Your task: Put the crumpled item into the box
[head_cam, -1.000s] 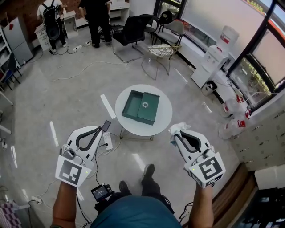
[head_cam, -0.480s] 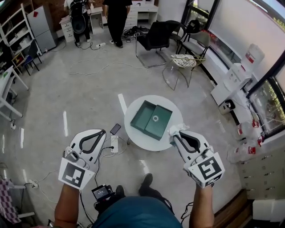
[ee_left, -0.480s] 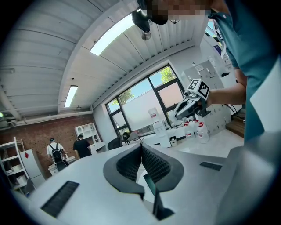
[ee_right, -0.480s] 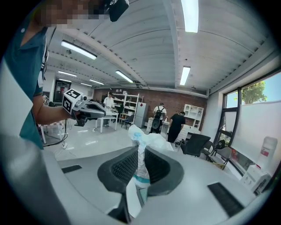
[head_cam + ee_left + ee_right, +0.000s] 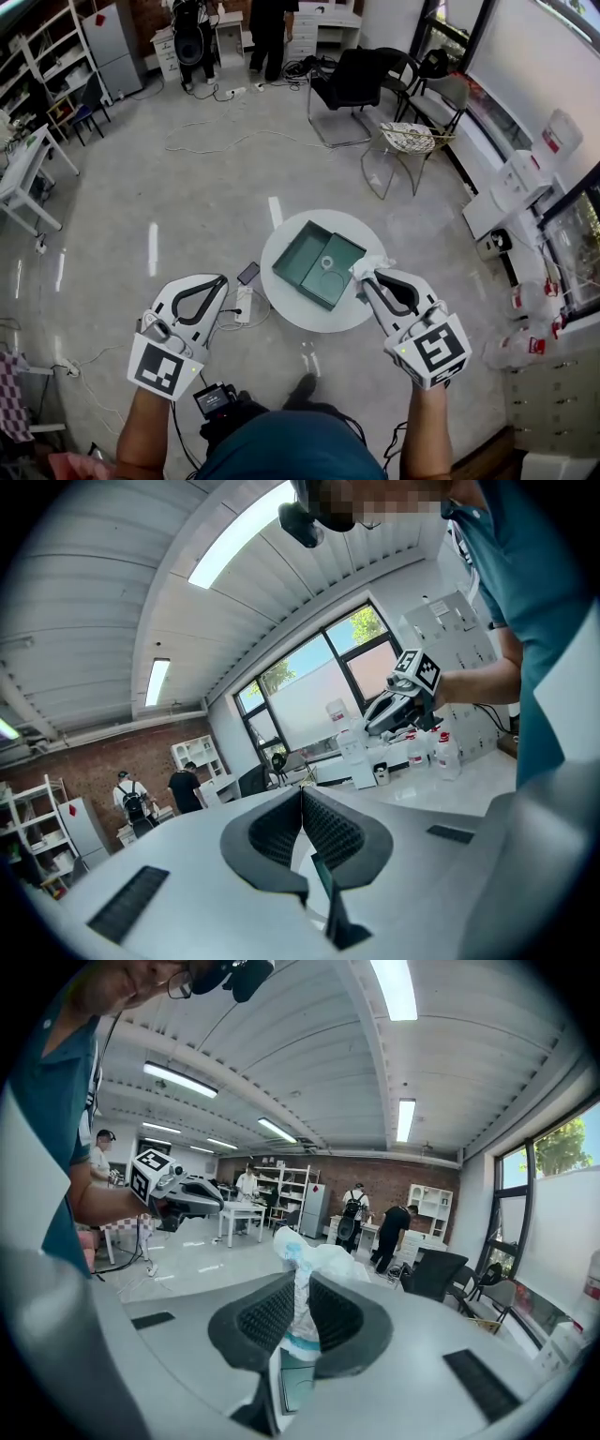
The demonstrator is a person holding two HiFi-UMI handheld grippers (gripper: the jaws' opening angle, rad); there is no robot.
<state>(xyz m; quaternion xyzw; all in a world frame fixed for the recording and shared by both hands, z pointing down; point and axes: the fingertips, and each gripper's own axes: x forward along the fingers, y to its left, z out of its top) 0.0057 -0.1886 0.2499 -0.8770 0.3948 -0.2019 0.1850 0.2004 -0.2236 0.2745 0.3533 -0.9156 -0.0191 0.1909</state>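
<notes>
Okay, in 1 second the right gripper (image 5: 367,278), clamped on the crumpled item (image 5: 369,266), has reached the box (image 5: 306,253), so the drop looks close; the left gripper (image 5: 221,279) is pinched together on nothing.

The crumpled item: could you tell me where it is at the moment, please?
The crumpled item is clamped in the jaws of the right gripper, right of centre in the head view, by the right edge of the green box on the round table.
</notes>
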